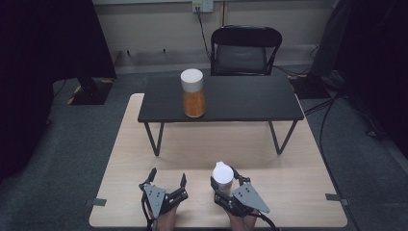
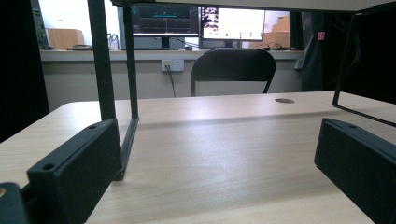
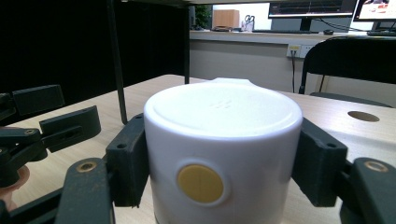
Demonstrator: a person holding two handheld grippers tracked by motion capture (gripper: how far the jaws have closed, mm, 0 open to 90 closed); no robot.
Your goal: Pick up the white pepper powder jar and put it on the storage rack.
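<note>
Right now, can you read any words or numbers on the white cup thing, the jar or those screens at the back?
No text here can be read.
White container held in the right tool: a plain yellow dot, no letters.
Jar on the black table: no label visible.
Monitors behind the chair: writing too small and blurred.
Pink tag: too small.

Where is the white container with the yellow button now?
The white container stands on the near part of the wooden table, right of centre in the high view, clamped in the right gripper beside the left gripper.
</note>
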